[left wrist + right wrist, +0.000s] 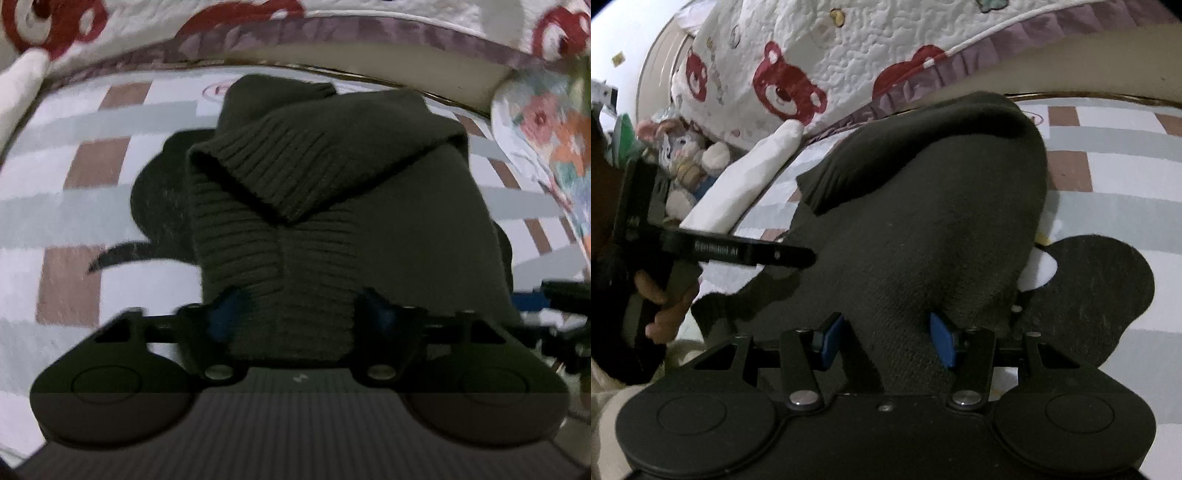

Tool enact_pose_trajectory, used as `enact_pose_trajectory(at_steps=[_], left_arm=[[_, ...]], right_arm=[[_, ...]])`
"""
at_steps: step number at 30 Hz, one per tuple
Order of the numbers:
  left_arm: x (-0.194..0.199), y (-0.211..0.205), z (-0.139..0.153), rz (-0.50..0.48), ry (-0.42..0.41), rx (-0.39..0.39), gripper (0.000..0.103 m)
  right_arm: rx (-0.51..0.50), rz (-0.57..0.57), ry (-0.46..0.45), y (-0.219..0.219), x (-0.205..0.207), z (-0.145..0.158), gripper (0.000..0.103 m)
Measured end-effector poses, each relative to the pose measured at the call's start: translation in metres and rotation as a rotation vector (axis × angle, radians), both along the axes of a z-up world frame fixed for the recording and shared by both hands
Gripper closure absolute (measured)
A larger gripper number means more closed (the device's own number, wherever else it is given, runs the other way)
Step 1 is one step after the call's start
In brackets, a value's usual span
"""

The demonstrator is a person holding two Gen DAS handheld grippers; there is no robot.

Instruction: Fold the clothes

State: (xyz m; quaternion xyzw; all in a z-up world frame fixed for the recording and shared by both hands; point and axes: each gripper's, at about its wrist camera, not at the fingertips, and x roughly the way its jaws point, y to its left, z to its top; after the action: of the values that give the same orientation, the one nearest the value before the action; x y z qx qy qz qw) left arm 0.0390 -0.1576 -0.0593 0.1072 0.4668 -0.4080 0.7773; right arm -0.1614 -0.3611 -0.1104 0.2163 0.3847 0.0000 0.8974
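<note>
A dark knit sweater with ribbed hems is folded over itself above a checked mat. My left gripper has its blue-padded fingers on either side of the near ribbed edge, closed on a thick bunch of it. In the right wrist view the same sweater rises in a hump, and my right gripper pinches its near edge between blue pads. The sweater casts a dark shadow on the mat. The left gripper's black finger reaches the sweater from the left, held by a hand.
A white quilt with red bears and a purple frill hangs over the far side. A white roll and plush toys lie at the left. Floral cloth borders the mat's right side. Part of the right gripper shows at the right edge.
</note>
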Motion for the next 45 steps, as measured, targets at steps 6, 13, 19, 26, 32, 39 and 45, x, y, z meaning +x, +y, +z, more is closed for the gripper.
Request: enact_pose_trajectory(at_steps=[6, 13, 19, 26, 32, 39, 45], left_arm=[[-0.008, 0.004, 0.013, -0.031, -0.077, 0.001, 0.097], [-0.021, 0.003, 0.024, -0.05, -0.101, -0.018, 0.094], [-0.013, -0.011, 0.003, -0.126, -0.001, -0.008, 0.055], [-0.015, -0.032, -0.002, -0.154, -0.03, 0.03, 0.101], [-0.025, -0.016, 0.034, -0.128, -0.182, 0.027, 0.101], [-0.02, 0.024, 0.0, -0.011, -0.104, 0.092, 0.102], [-0.021, 0.018, -0.005, -0.041, -0.112, 0.1, 0.101]], right_arm=[[-0.018, -0.017, -0.009, -0.001, 0.002, 0.003, 0.045], [-0.127, -0.052, -0.021, -0.005, 0.018, 0.015, 0.046], [-0.179, -0.046, 0.032, -0.002, 0.036, 0.014, 0.045], [-0.168, -0.052, 0.046, -0.002, 0.038, 0.013, 0.044], [-0.189, -0.036, 0.035, -0.002, 0.038, 0.022, 0.044], [-0.158, -0.042, 0.003, -0.014, 0.037, 0.022, 0.044], [-0.194, -0.061, -0.003, -0.046, 0.047, 0.018, 0.042]])
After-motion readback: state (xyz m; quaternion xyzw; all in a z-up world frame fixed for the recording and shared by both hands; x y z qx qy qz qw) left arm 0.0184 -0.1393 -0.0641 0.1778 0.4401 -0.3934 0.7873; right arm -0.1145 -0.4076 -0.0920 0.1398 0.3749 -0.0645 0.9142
